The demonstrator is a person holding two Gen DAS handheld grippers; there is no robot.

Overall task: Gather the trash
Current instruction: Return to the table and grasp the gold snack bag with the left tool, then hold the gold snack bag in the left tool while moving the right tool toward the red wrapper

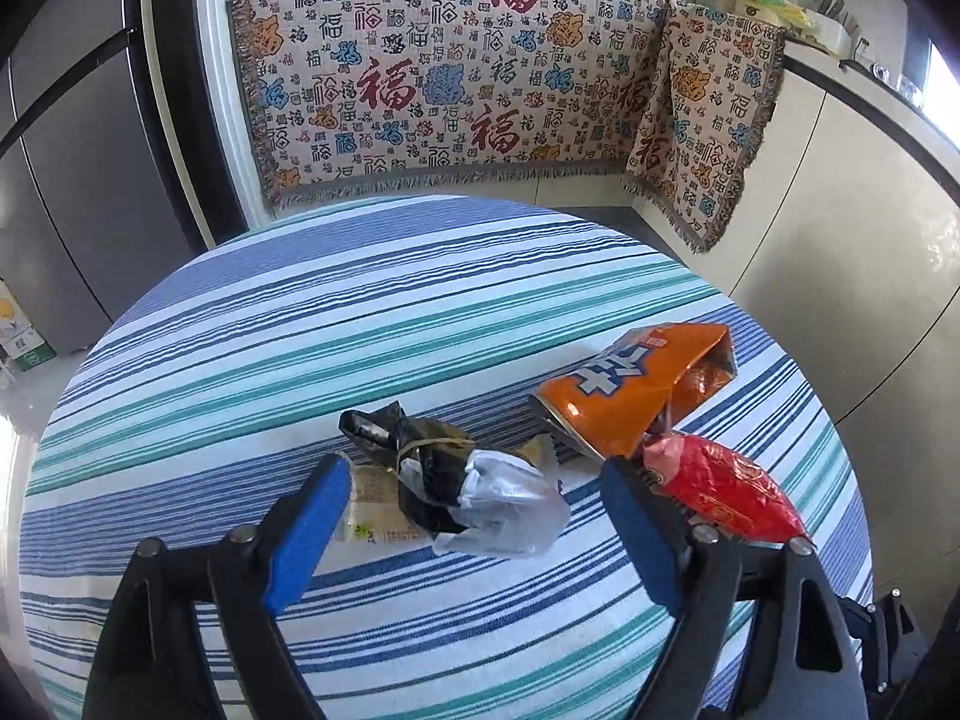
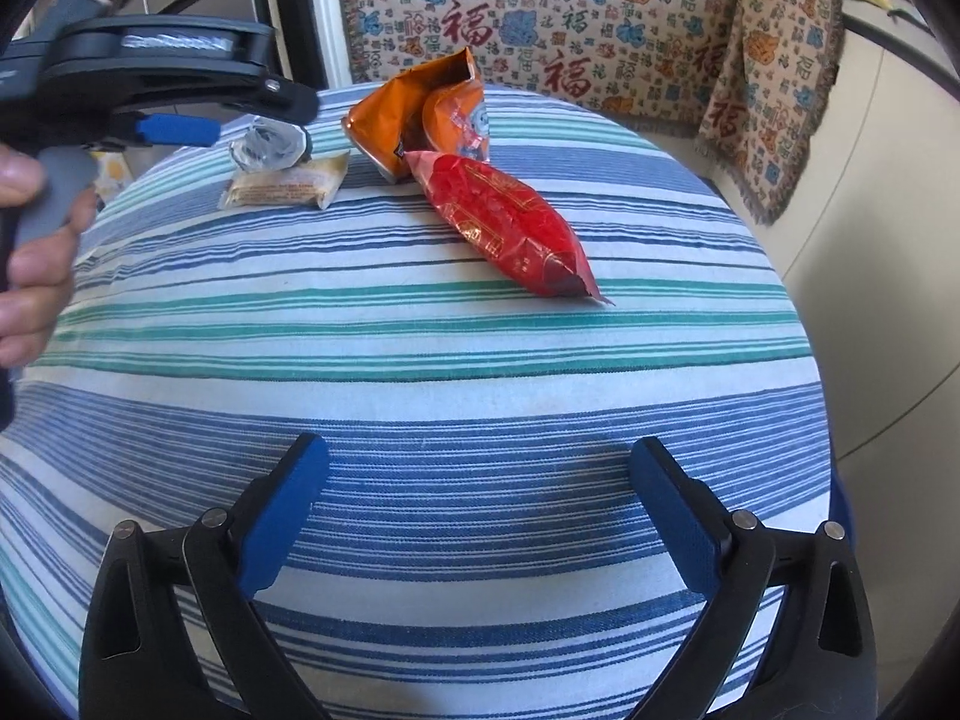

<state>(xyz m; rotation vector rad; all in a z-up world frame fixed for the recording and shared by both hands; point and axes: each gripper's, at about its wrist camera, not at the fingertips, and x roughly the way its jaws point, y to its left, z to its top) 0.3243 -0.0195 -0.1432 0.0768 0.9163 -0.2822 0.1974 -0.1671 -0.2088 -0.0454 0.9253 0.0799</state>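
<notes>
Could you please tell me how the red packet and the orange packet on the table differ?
The red packet lies flat, plump and sealed at its near end; the orange packet is torn open, crumpled, with its mouth sticking up. The red one bears gold print, the orange one white lettering. The red one lies nearer the right hand-held gripper. Both are shiny snack wrappers, touching, on the striped cloth.

Before me a round table in blue, teal and white striped cloth (image 2: 480,360) carries a red foil packet (image 2: 510,222), orange snack bag (image 2: 420,114), beige sachet (image 2: 288,183) and crumpled black-and-clear plastic wad (image 1: 456,480).
</notes>
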